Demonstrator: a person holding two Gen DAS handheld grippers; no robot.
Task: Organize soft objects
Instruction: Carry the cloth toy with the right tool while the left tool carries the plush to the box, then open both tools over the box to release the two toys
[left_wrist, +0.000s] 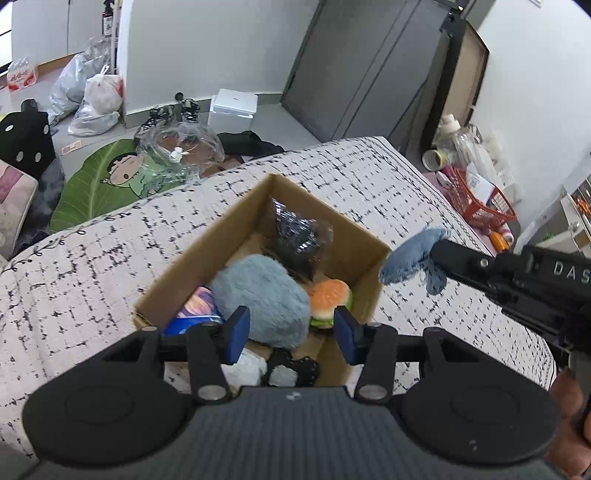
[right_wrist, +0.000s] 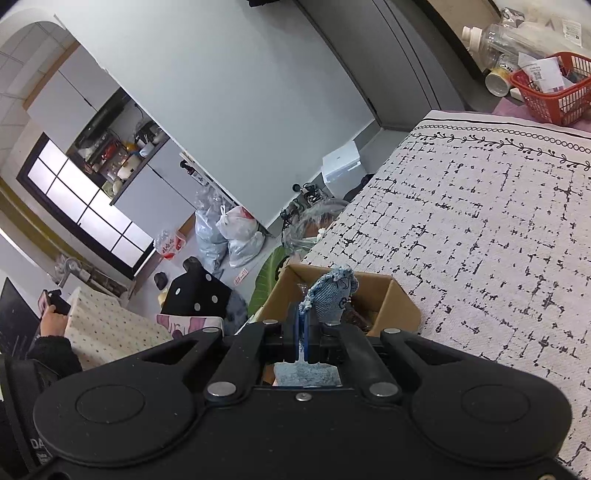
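Note:
An open cardboard box (left_wrist: 218, 240) sits on a white bed cover with black marks (left_wrist: 92, 273). Inside lie a fluffy blue plush (left_wrist: 266, 299), a toy burger (left_wrist: 330, 299), a dark item wrapped in clear plastic (left_wrist: 299, 236) and a purple-blue packet (left_wrist: 197, 312). My left gripper (left_wrist: 291, 334) is open and empty, just above the box's near edge. My right gripper (right_wrist: 302, 325) is shut on a blue denim soft toy (right_wrist: 332, 293), held above the box's right rim; it also shows in the left wrist view (left_wrist: 413, 258). The box shows below it (right_wrist: 399, 306).
A red basket (left_wrist: 476, 203) and bottles stand beyond the bed on the right. On the floor to the left are plastic bags (left_wrist: 96, 99), a green leaf mat (left_wrist: 107, 184), a white box (left_wrist: 232, 109) and a black dotted cushion (left_wrist: 26, 140).

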